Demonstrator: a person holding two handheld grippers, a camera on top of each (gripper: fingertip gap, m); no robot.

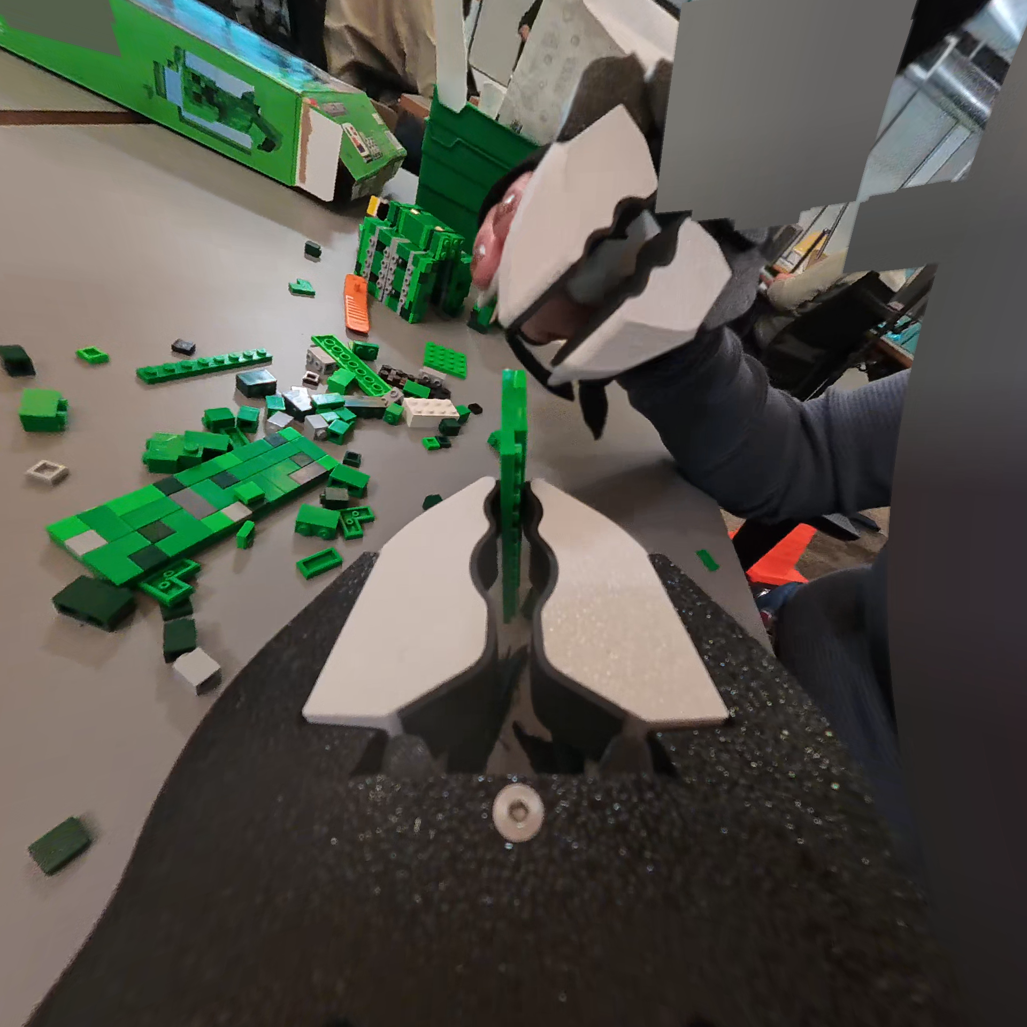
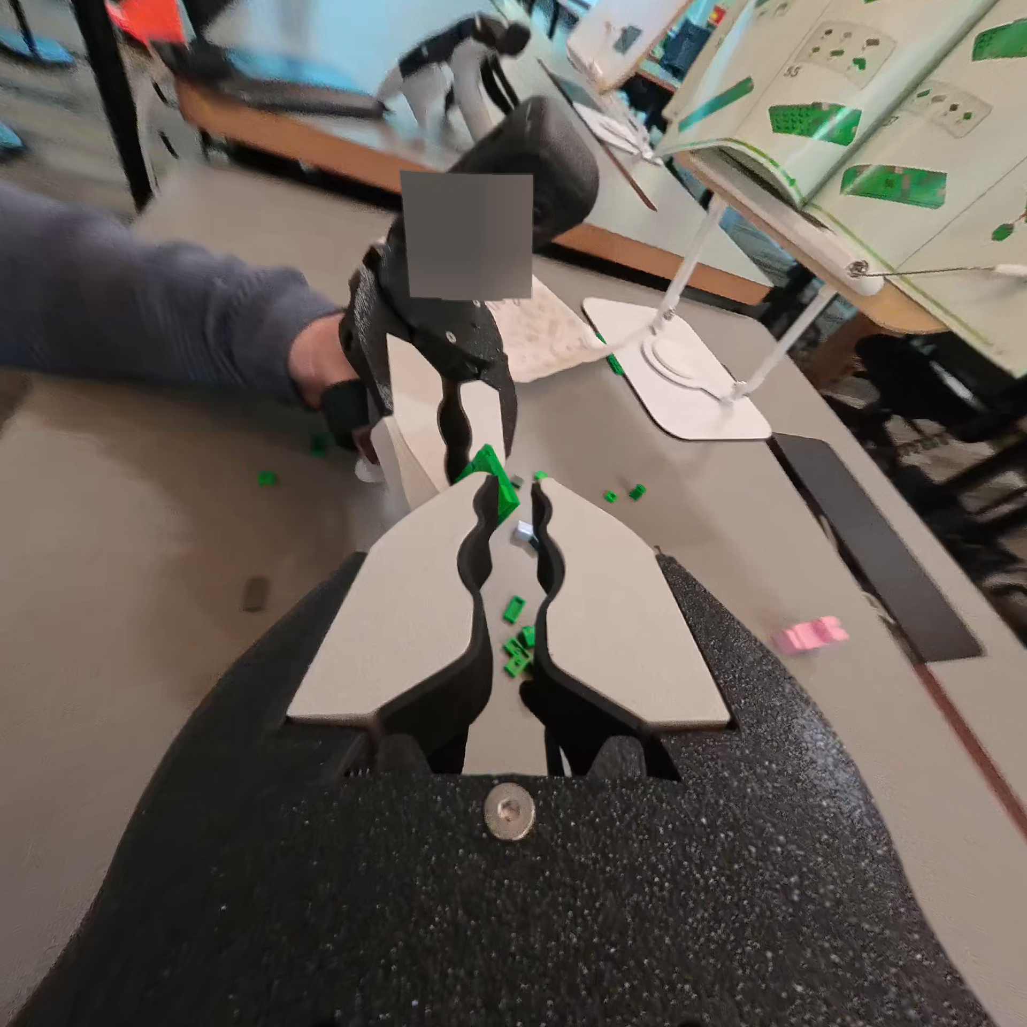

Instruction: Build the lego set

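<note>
A grey surface (image 1: 139, 233) carries scattered green bricks (image 1: 328, 411). The left tongs (image 1: 514, 489) clamp a green plate (image 1: 512, 455) edge-on, long axis pointing forward; the right tongs (image 2: 511, 494), narrowly parted and empty, sit just beside it.

left wrist view: looking along its tongs (image 1: 514, 500) over the surface (image 1: 139, 233), close | right wrist view: facing opposite tongs | sharing: green plate (image 1: 512, 444)
</note>
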